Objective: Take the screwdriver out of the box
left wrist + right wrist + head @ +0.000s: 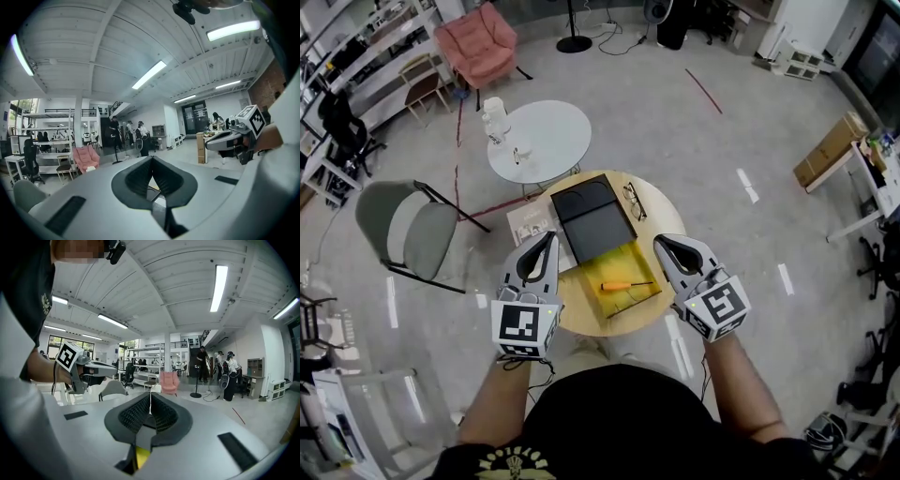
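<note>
In both gripper views the wide grey bodies hide nearly all of the round table (653, 214). From above, the blade of the screwdriver (625, 284) is too thin to see well. There is one box (595, 216), open, and one orange-handled screwdriver lying in its yellow part, between the two grippers. One pair of glasses (635, 201) lies beside the lid. The left gripper (551, 236) and the right gripper (659, 242) both have their tongs pressed together, pinching nothing.
</note>
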Demonstrator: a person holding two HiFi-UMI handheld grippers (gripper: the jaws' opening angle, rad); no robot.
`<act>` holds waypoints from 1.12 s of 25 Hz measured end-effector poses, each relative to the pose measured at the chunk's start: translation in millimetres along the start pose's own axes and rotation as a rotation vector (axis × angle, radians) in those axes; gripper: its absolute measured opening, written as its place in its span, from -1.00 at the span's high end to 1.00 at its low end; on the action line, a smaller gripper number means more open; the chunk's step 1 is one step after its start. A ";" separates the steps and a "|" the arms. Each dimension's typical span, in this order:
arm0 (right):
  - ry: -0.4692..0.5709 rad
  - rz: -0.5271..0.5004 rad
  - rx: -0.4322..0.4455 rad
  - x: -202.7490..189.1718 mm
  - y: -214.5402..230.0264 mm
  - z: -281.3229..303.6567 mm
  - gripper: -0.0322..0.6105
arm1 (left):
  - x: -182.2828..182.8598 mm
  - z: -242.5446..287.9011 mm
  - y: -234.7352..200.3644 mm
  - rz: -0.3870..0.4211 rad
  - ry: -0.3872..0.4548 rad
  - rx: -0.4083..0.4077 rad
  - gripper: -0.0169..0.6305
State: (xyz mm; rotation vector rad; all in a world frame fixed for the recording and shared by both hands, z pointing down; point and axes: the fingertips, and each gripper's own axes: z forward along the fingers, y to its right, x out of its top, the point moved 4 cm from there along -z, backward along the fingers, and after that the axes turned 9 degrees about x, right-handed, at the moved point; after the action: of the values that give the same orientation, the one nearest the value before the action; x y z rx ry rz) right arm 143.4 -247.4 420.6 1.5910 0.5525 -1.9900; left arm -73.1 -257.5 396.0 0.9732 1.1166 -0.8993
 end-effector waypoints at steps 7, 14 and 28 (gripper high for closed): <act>-0.072 0.018 0.015 -19.9 2.1 20.0 0.81 | -10.1 5.0 -13.5 -0.006 -0.026 0.018 0.91; -0.106 0.046 0.041 -47.7 5.6 37.2 0.75 | -19.7 11.0 -21.7 -0.009 -0.046 0.019 0.91; -0.188 0.087 0.075 -91.0 5.2 65.3 0.67 | -38.3 19.5 -46.2 -0.015 -0.087 0.039 0.91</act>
State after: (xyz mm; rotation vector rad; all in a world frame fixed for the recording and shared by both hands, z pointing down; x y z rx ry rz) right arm 112.4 -277.9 523.9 1.4250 0.3341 -2.0880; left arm -118.2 -287.2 428.6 0.9502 1.0375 -0.9701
